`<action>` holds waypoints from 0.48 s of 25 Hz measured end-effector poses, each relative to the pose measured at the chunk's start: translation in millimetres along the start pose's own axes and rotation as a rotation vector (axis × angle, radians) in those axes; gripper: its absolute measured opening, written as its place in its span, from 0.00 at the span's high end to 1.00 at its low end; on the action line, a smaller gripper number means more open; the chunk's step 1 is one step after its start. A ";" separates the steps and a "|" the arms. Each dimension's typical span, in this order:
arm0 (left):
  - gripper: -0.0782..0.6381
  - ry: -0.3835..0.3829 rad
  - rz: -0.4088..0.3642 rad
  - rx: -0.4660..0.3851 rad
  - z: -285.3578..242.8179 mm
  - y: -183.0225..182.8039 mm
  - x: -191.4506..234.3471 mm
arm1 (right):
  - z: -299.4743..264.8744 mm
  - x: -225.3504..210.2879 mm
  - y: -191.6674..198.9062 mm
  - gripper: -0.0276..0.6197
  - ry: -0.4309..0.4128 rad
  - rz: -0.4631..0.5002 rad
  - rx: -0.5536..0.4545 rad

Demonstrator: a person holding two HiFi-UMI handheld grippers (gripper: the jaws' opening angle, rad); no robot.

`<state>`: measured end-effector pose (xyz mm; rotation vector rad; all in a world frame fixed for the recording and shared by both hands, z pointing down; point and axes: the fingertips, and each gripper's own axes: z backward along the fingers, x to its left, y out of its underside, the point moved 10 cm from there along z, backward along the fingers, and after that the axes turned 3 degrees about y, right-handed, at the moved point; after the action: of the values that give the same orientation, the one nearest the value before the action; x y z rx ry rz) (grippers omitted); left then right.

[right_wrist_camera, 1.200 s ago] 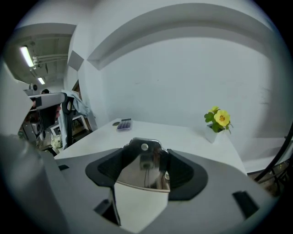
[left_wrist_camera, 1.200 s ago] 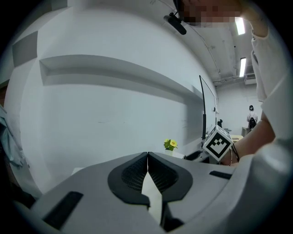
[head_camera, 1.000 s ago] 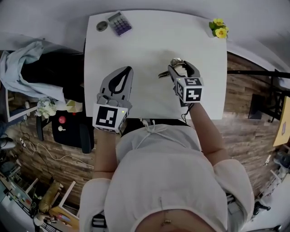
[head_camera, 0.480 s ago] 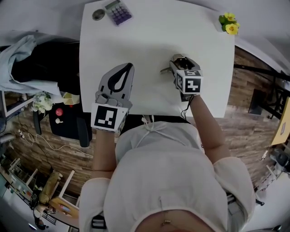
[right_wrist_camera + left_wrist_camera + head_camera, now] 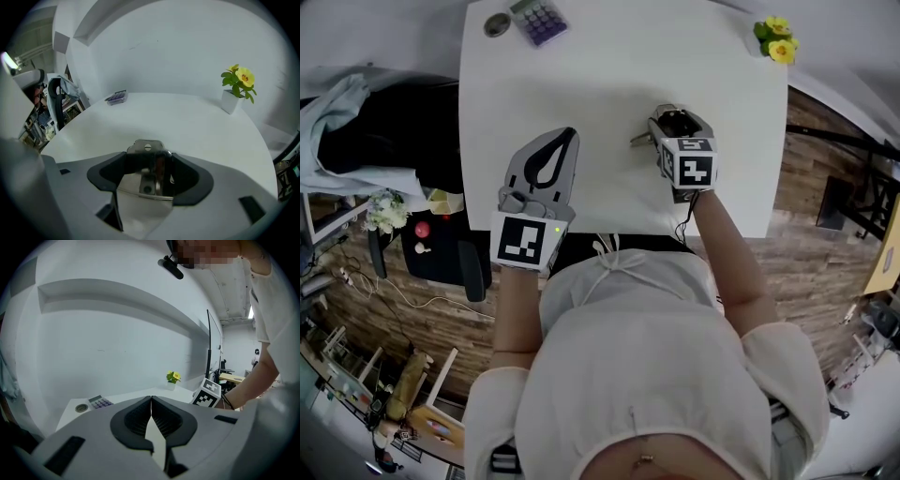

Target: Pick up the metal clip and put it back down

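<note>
The shiny metal clip [image 5: 146,146] sits between the dark pads of my right gripper [image 5: 149,176], and its holed handle sticks out in front. The pads still touch its sides while the jaws are opening. In the head view my right gripper [image 5: 673,117] hangs over the right half of the white table [image 5: 581,75], and the metal clip [image 5: 643,139] pokes out to its left. My left gripper [image 5: 565,139] is shut and empty over the table's near left part. Its jaws meet at the tip of the left gripper [image 5: 151,401].
A purple calculator [image 5: 536,19] and a small round disc [image 5: 496,25] lie at the table's far left corner. A potted yellow flower [image 5: 778,39] stands at the far right corner. Chairs, cloth and clutter stand off the table's left edge.
My right gripper with the clip has tipped more steeply and edged a little farther over the table. The left gripper has hardly moved.
</note>
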<state>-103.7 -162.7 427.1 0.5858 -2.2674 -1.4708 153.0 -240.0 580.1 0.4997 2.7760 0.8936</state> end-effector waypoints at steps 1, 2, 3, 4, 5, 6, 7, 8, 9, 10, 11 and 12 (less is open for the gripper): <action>0.86 0.000 -0.002 -0.002 0.6 -0.5 -0.4 | -0.3 0.6 -0.3 0.47 0.007 -0.001 0.002; 0.86 0.000 -0.003 -0.006 1.6 -1.2 -0.9 | 0.1 1.2 -0.5 0.46 0.012 -0.005 -0.002; 0.86 0.000 -0.004 -0.010 3.1 -1.9 -1.4 | 1.8 1.9 -0.6 0.42 0.015 -0.012 -0.011; 0.86 0.001 -0.005 -0.014 5.0 -2.5 -2.0 | 4.6 2.6 -0.8 0.39 0.014 -0.020 -0.028; 0.86 0.002 -0.007 -0.017 7.0 -3.2 -2.7 | 8.6 3.4 -1.4 0.39 0.013 -0.025 -0.048; 0.86 0.003 -0.010 -0.019 9.0 -3.9 -3.4 | 13.4 4.2 -2.4 0.38 0.010 -0.025 -0.070; 0.86 0.004 -0.014 -0.022 10.8 -5.0 -4.1 | 18.6 5.0 -3.8 0.37 0.007 -0.021 -0.091; 0.86 0.005 -0.019 -0.027 12.6 -6.4 -4.7 | 24.0 5.8 -5.6 0.37 0.003 -0.016 -0.108; 0.86 0.006 -0.025 -0.034 14.5 -8.3 -5.3 | 29.8 6.4 -7.6 0.37 0.000 -0.011 -0.124; 0.86 0.006 -0.032 -0.045 16.7 -10.6 -6.0 | 36.3 6.9 -10.0 0.38 0.000 -0.008 -0.141; 0.86 0.007 -0.039 -0.061 19.2 -13.2 -6.8 | 43.5 7.5 -12.5 0.38 0.001 -0.006 -0.160; 0.86 0.007 -0.047 -0.084 21.9 -16.1 -7.8 | 51.3 8.4 -15.1 0.39 0.002 -0.004 -0.183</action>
<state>-106.2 -147.8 403.3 0.6212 -2.1881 -1.5758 155.3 -221.1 529.5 0.4626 2.6608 1.1339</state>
